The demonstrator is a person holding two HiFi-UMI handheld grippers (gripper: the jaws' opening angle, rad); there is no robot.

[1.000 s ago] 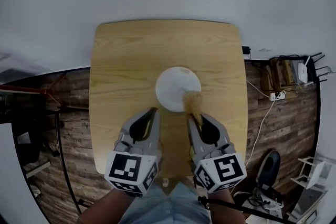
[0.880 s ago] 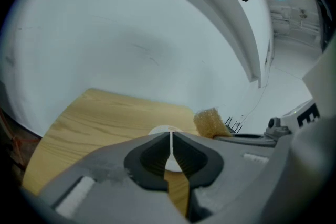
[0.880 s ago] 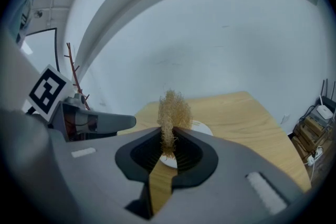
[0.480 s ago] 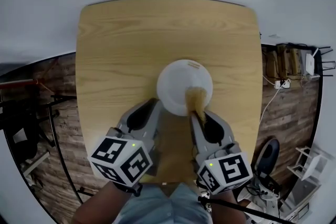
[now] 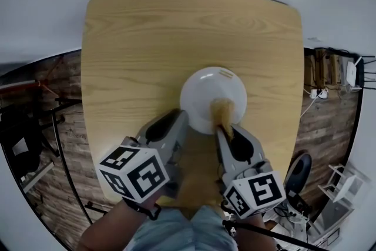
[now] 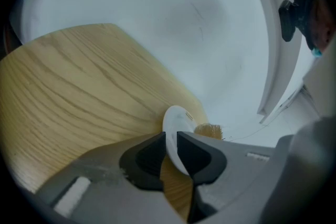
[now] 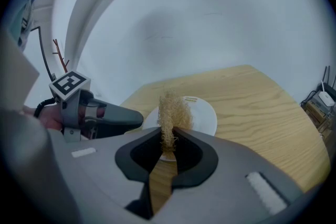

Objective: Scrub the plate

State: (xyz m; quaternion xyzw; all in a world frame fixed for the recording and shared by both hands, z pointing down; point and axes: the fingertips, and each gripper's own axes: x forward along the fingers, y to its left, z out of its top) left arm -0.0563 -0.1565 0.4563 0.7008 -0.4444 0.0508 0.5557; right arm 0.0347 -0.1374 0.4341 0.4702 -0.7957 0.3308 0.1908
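Note:
A white plate (image 5: pixel 208 88) sits on the wooden table (image 5: pixel 141 44), a little right of its middle. My left gripper (image 5: pixel 182 117) is shut on the plate's near-left rim, and in the left gripper view the plate's rim (image 6: pixel 176 122) stands edge-on between the jaws of the left gripper (image 6: pixel 171 139). My right gripper (image 5: pixel 225 130) is shut on a tan fibrous scrubber (image 5: pixel 222 110) that rests over the near part of the plate. In the right gripper view the scrubber (image 7: pixel 171 110) sticks up from the right gripper (image 7: pixel 168 136) in front of the plate (image 7: pixel 203 117).
The table's near edge runs just under both grippers. On the plank floor to the right lie cables and a power strip (image 5: pixel 317 93), with a dark chair base (image 5: pixel 296 176) nearer. Dark stands (image 5: pixel 23 144) are at the left.
The left gripper has moved forward and right onto the plate's near-left rim. The scrubber has stayed over the plate's near part. The table and plate look larger as the head view came closer.

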